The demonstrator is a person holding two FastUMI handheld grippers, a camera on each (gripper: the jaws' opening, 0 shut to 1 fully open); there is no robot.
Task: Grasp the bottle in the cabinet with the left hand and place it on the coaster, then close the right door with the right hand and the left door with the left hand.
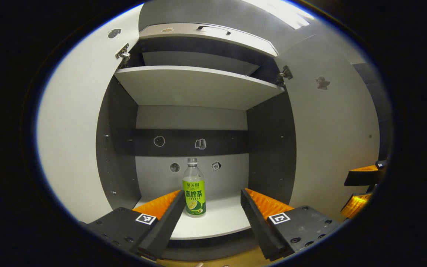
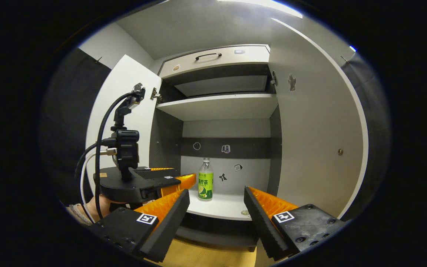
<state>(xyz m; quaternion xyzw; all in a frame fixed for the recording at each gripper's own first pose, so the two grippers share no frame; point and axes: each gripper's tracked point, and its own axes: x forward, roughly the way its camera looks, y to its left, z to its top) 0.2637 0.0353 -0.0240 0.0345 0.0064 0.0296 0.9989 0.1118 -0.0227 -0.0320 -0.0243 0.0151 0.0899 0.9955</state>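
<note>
Reaching toward the open cabinet (image 1: 198,85), the left gripper (image 1: 211,202) had its fingers spread wide, holding nothing, with the bottle (image 1: 194,189) standing upright on the lower shelf (image 1: 221,222) beyond them. The grasp looked like the step in hand; next the fingers would need to straddle the bottle and close. The right gripper (image 2: 216,202) waited, likewise released. Both doors stood open, left door (image 1: 72,148) and right door (image 1: 332,141), leaving the way unobstructed.

walls (image 2: 132,40): grey | floor (image 2: 206,256): wood | ceiling light (image 1: 280,11): on
</note>
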